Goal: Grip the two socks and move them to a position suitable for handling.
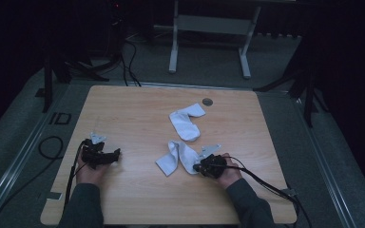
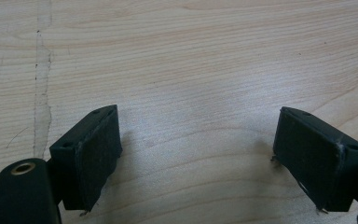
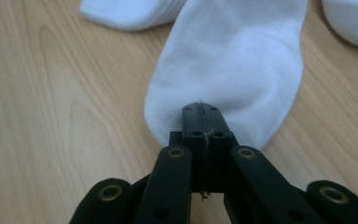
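Note:
Two white socks lie on the wooden table (image 1: pixel 138 194). The far sock (image 1: pixel 186 124) is near the middle back. The near sock (image 1: pixel 177 157) is bent into a V. My right gripper (image 1: pixel 197 167) is shut, its tips (image 3: pixel 200 109) resting at the near end of that sock (image 3: pixel 233 60); I cannot tell whether any fabric is pinched between the jaws. My left gripper (image 1: pixel 118 153) lies at the left of the table, apart from both socks. It is open (image 2: pixel 214 154), with only bare wood between its pads.
A small round grey disc (image 1: pixel 207 101) sits at the table's back edge. Cables trail from both grippers off the front of the table. A white desk frame (image 1: pixel 209 28) stands on the floor beyond. The far sock's edge (image 3: pixel 354 18) shows at the upper right.

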`<state>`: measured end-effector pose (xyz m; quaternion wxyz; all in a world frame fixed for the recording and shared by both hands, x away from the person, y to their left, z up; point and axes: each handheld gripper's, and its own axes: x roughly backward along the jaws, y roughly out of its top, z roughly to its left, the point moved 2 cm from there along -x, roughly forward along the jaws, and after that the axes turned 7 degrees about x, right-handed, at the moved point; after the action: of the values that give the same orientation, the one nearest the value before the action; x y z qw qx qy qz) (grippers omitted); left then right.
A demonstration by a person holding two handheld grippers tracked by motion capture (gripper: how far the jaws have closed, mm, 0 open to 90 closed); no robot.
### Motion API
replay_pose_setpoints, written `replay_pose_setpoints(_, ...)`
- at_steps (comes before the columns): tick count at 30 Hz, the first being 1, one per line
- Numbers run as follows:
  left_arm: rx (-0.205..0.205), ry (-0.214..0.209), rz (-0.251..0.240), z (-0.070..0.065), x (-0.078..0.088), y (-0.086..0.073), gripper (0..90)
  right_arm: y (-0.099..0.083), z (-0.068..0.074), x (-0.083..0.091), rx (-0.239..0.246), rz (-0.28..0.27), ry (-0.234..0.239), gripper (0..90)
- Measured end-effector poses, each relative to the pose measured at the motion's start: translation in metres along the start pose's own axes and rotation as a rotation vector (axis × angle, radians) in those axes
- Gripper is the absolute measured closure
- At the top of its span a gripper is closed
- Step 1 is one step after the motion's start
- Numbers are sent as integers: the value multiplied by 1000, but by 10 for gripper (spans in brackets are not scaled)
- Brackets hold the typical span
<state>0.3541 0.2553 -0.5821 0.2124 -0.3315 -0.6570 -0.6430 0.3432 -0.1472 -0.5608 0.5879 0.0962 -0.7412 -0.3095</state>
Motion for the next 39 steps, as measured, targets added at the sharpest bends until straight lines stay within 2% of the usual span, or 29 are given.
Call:
replay_pose_setpoints(12, -3, 0, 0, 0, 0, 0, 153, -20, -1, 15, -1, 18, 5, 888)
replay_pose_setpoints(19, -3, 0, 0, 0, 0, 0, 153, -33, -8, 25, -17, 29, -10, 875)
replay_pose_setpoints(26, -2, 0, 0, 0, 0, 0, 153, -46, -20, 32, -57, 30, -31, 873)
replay_pose_setpoints(30, 0, -1, -2, 0, 0, 0, 153, -53, -28, 37, -70, 50, -65, 871)
replay_pose_setpoints(34, 0, -1, -2, 0, 0, 0, 153, -57, -37, 42, -81, 101, -143, 868)
replay_pose_setpoints(36, 0, -1, -3, 0, 0, 0, 153, -53, -37, 48, -92, 83, -163, 869)
replay_pose_setpoints(39, 0, -1, -2, 0, 0, 0, 153, -40, -31, 57, -69, 37, -179, 871)
